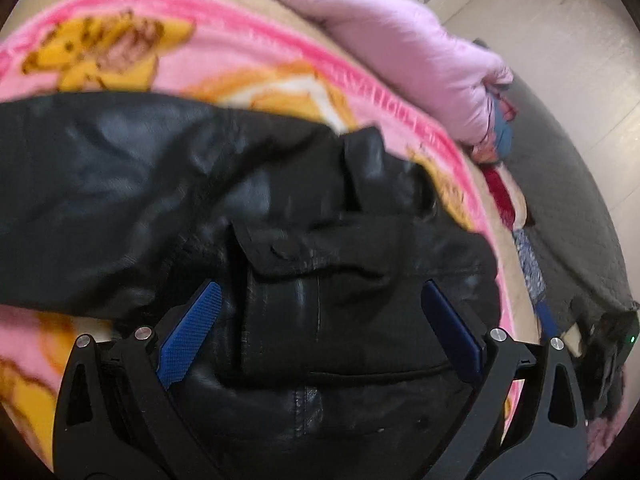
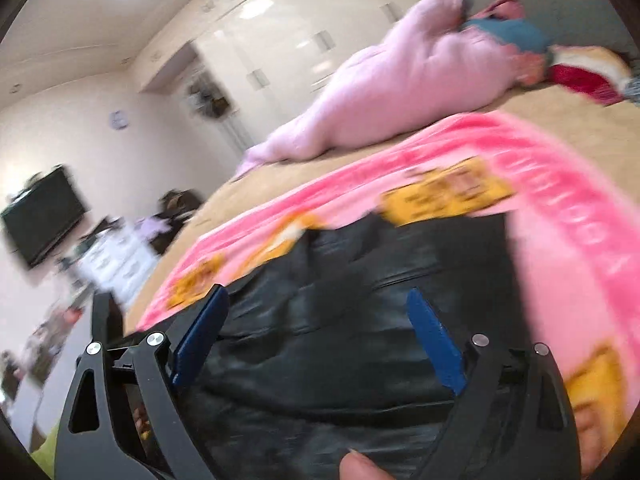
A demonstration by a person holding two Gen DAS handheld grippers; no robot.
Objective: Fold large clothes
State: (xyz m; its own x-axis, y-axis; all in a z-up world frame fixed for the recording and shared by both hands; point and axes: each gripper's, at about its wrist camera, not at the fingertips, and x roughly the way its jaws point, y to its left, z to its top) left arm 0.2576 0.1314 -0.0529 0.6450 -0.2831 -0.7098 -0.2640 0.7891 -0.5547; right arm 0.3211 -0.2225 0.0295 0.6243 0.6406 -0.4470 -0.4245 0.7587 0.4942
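A black leather jacket point(image 1: 168, 184) lies on a pink blanket with yellow figures point(image 1: 248, 60) spread over a bed. My left gripper point(image 1: 320, 292) is open just above the jacket's front, with its blue pads point(image 1: 192, 332) on either side of a flap pocket point(image 1: 304, 264). My right gripper point(image 2: 316, 300) is open over another part of the jacket point(image 2: 340, 344), holding nothing. The pink blanket point(image 2: 540, 184) runs beyond it. Both views are blurred.
A pale pink garment point(image 1: 400, 44) lies on the tan bedcover past the blanket, also in the right wrist view point(image 2: 400, 88), with blue and red clothes point(image 2: 520, 36) beside it. A wall TV point(image 2: 44, 216), white wardrobes point(image 2: 304, 28) and a cluttered dresser point(image 2: 116, 256) stand beyond the bed.
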